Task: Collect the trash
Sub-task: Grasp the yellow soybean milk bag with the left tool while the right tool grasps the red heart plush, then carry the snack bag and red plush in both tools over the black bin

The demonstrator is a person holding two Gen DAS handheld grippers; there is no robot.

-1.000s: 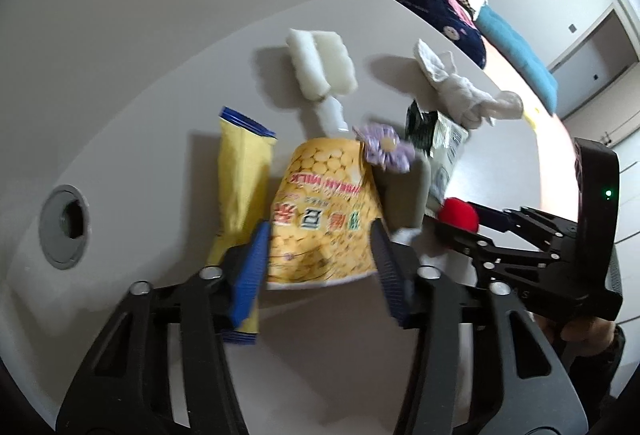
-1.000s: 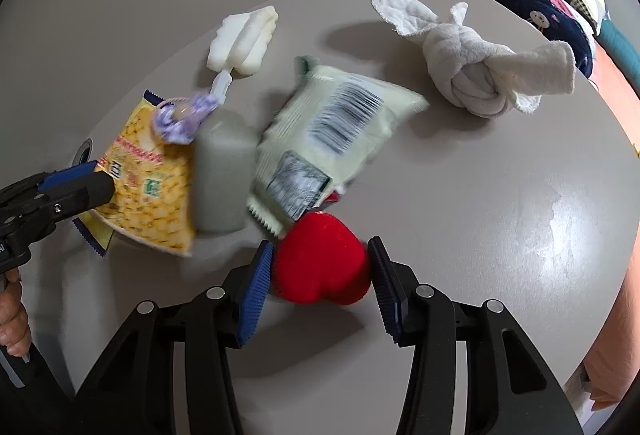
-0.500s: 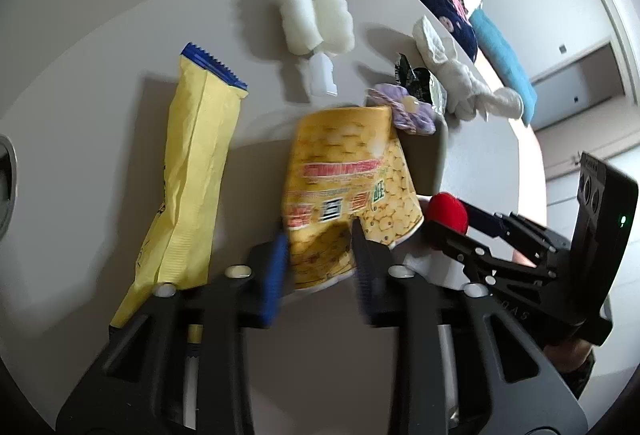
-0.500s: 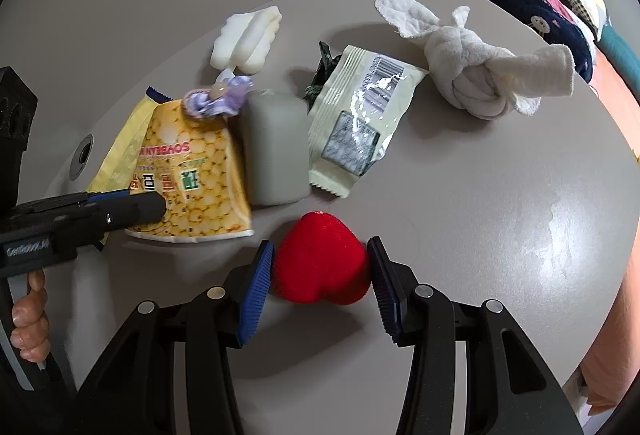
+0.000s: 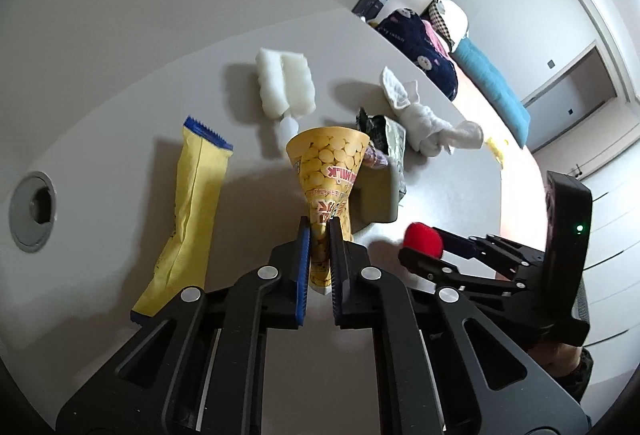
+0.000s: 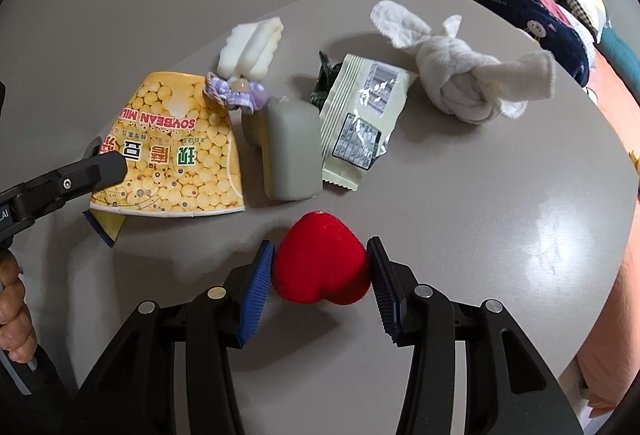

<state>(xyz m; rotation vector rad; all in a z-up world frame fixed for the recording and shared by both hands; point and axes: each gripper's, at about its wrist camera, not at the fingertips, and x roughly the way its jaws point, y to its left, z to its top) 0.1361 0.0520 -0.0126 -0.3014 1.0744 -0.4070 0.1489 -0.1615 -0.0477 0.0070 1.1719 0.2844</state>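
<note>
Three snack wrappers on the table point(image 6: 500, 195): one soybean-milk bag point(image 6: 176, 151) left of the grey block point(image 6: 292, 151), one long yellow pack point(image 5: 192, 203) further left of it, one pale green packet point(image 6: 360, 119) just right of the block. One each of the rest: grey block, purple scrunchie point(image 6: 236, 95) touching the block's far corner, white sponge brush point(image 6: 252, 47) behind the block, knotted white towel point(image 6: 468, 79) well right of it, red heart-shaped thing point(image 6: 320, 267) in front of it. Two grippers, one round grey grommet point(image 5: 34, 211) far left of the block.
</note>
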